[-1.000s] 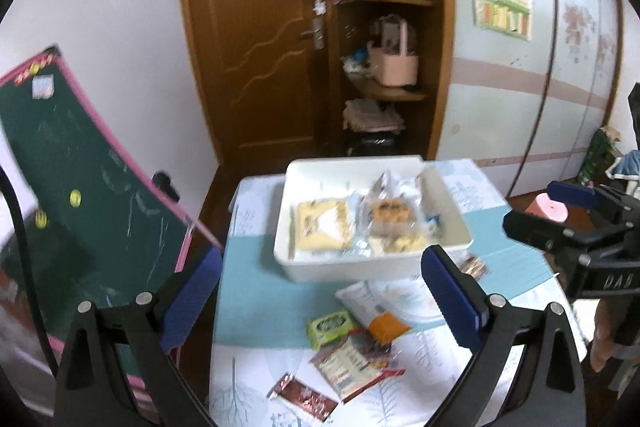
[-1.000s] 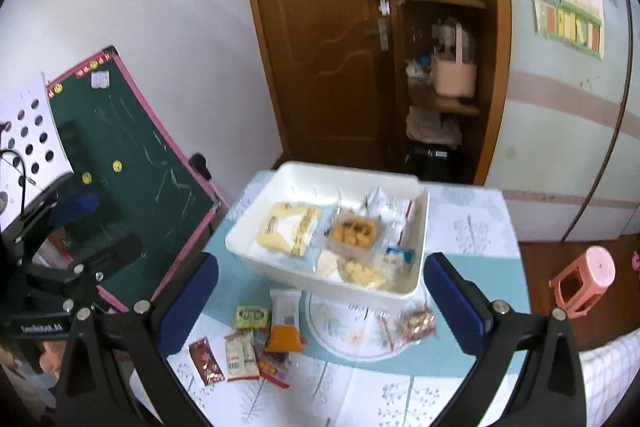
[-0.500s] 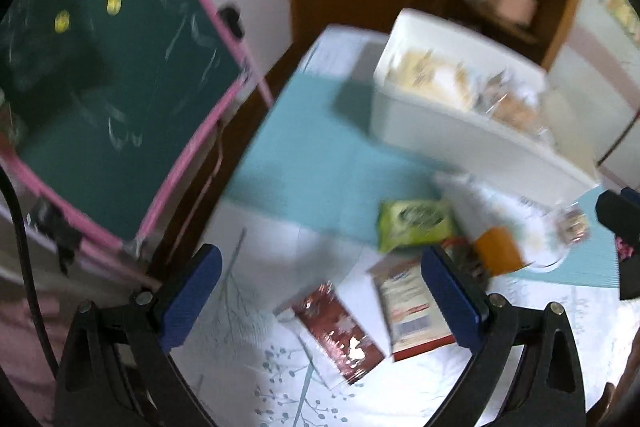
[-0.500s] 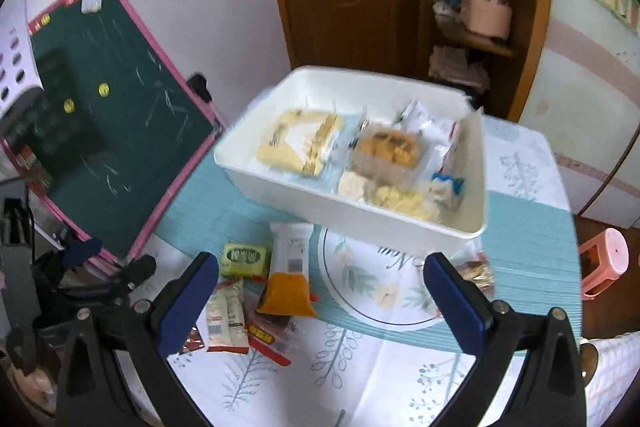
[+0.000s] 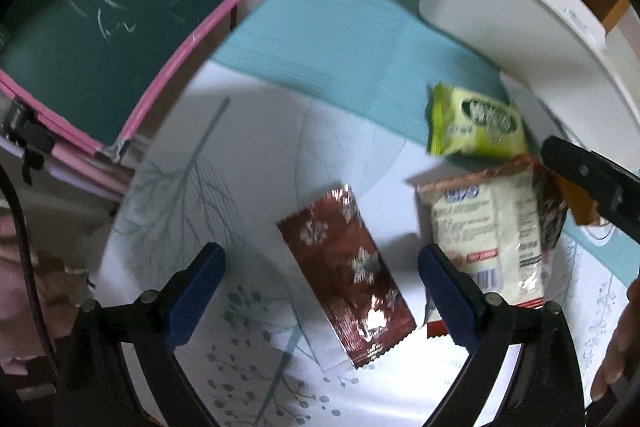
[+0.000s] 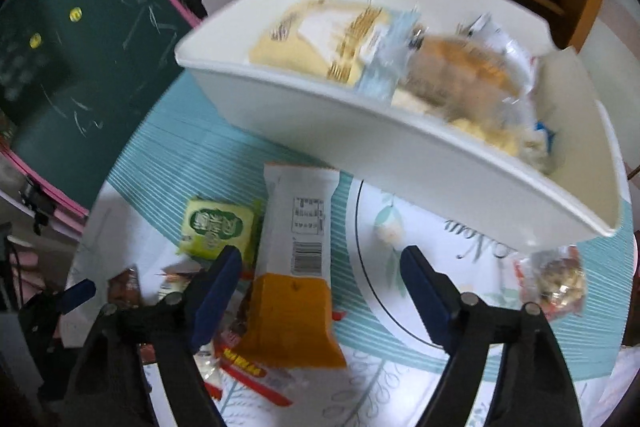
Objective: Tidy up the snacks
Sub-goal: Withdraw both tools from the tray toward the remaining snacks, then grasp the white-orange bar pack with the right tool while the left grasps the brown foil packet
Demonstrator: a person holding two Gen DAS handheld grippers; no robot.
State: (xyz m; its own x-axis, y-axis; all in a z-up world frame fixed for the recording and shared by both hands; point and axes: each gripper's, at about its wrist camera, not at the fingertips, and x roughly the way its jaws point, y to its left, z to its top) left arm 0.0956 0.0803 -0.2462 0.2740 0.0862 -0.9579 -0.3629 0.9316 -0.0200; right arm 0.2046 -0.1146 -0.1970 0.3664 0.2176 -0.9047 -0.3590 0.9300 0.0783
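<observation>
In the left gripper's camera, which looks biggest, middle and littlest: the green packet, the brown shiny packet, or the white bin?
1. White bin, biggest though partly cut off.
2. Brown shiny packet, but it lies nearest the camera, so this is unsure.
3. Green packet, smallest.

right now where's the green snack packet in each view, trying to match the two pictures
Left wrist view: the green snack packet lies right of centre, past the brown wrapper, near the white bin.
Right wrist view: the same packet sits lower left, just left of the white-and-orange packet, by the left finger of the right tongs.
Shared landmark: the white bin.
</observation>
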